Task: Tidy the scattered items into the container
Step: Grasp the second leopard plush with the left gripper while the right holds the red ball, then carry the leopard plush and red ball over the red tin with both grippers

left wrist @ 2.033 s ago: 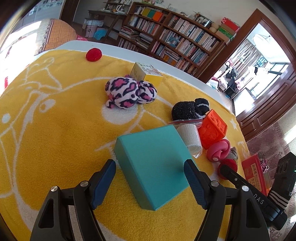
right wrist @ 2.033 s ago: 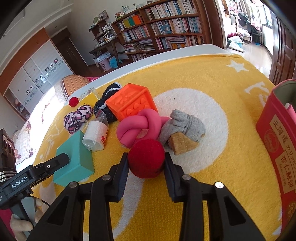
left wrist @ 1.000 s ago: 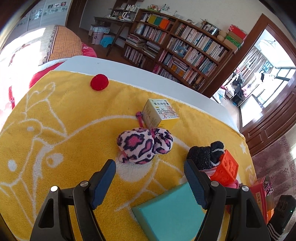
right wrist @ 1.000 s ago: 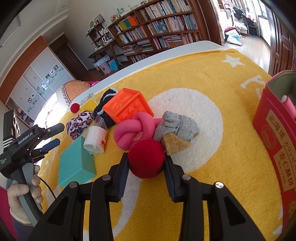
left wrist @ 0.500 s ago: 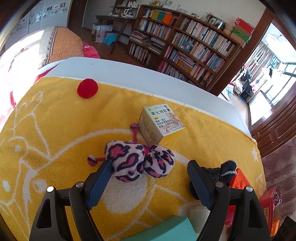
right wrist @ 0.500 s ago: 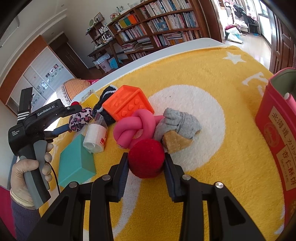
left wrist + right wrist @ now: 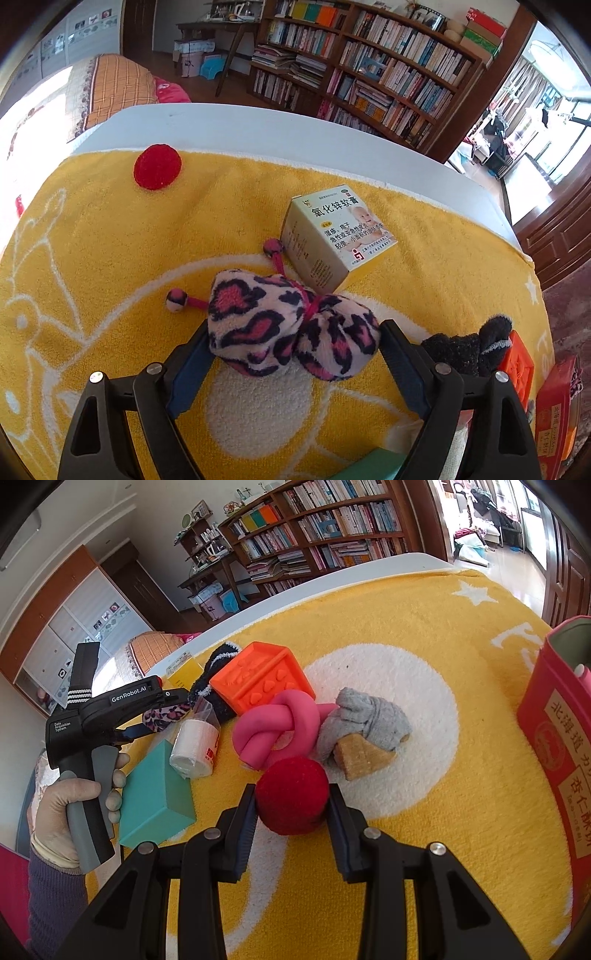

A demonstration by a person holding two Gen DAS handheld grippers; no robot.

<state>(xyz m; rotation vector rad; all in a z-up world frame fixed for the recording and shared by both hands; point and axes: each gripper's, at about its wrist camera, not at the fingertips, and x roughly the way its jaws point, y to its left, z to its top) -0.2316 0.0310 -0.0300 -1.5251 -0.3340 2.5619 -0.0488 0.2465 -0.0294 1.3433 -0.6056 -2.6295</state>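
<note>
Bookshelves [image 7: 369,74] are filling the far wall, and a yellow towel [image 7: 110,258] with white drawings is being used as a cover for the white table [image 7: 258,129]. Many things are lying scattered on the towel: a small medicine box [image 7: 332,240] just behind the leopard-print plush [image 7: 288,332], a red pompom [image 7: 157,171] well apart near the far edge, black fuzzy socks [image 7: 469,350] to the right, then an orange block [image 7: 258,679], a pink knot [image 7: 277,727], a grey sock [image 7: 365,720] lying over a tan wedge [image 7: 365,760], a white roll in a plastic bag [image 7: 194,749] and a teal box [image 7: 155,797]. The red container [image 7: 554,757] is standing at the right edge of the towel.

The plush is pink and white with dark spots, tied in the middle by a pink cord. The left gripper [image 7: 293,354] is being pointed steeply down, its jaws have just been opening and the plush is lying between them, not yet squeezed. The right gripper [image 7: 291,805] is being kept closed on a dark red pompom [image 7: 291,794], near the pink knot. The left hand [image 7: 70,805], in a pale glove, is being wrapped around the handle.
</note>
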